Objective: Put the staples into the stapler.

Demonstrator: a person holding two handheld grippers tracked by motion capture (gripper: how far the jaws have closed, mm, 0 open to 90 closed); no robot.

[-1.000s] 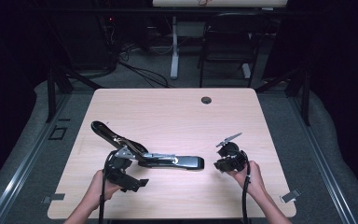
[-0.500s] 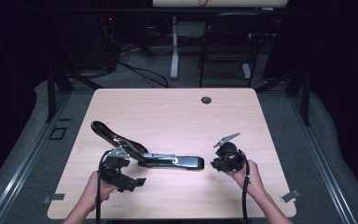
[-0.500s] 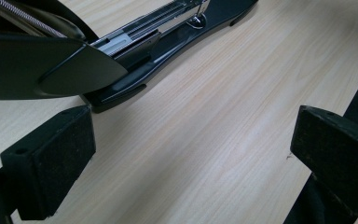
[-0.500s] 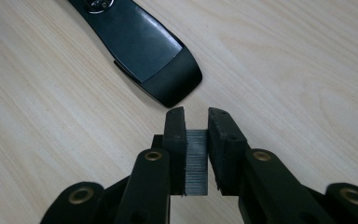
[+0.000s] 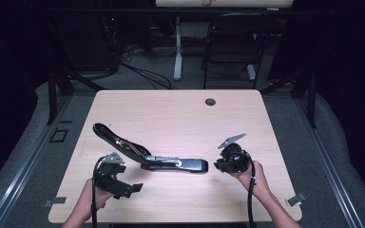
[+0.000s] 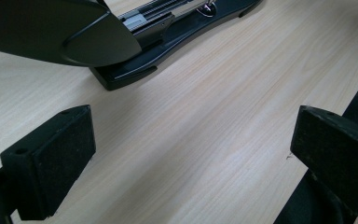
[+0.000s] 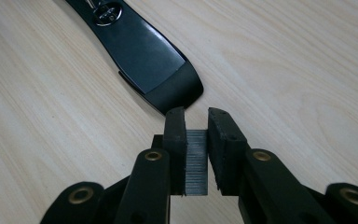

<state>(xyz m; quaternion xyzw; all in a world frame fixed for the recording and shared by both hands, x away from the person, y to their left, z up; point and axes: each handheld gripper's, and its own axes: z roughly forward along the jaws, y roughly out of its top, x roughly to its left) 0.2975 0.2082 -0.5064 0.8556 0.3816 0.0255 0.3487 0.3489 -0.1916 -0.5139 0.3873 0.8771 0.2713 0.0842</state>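
A black stapler (image 5: 180, 165) lies open on the wooden table (image 5: 180, 118), its base flat and its top arm (image 5: 119, 141) swung up toward the left. My right gripper (image 5: 222, 164) sits just off the base's right tip and is shut on a strip of silver staples (image 7: 196, 158). The right gripper view has the strip upright between the pads, with the base's rounded tip (image 7: 168, 79) right ahead. My left gripper (image 5: 126, 186) stands open near the front left, close below the stapler's hinge end. Bare wood lies between its jaws (image 6: 191, 140), and the stapler's raised arm (image 6: 65, 32) looms above.
A dark cable hole (image 5: 210, 101) marks the table's far middle. Behind the table stand a chair (image 5: 233, 42) and desk legs with cables on the floor. The front table edge runs close under both hands.
My left gripper has shifted slightly left and toward the front edge. The right gripper and the stapler have kept still.
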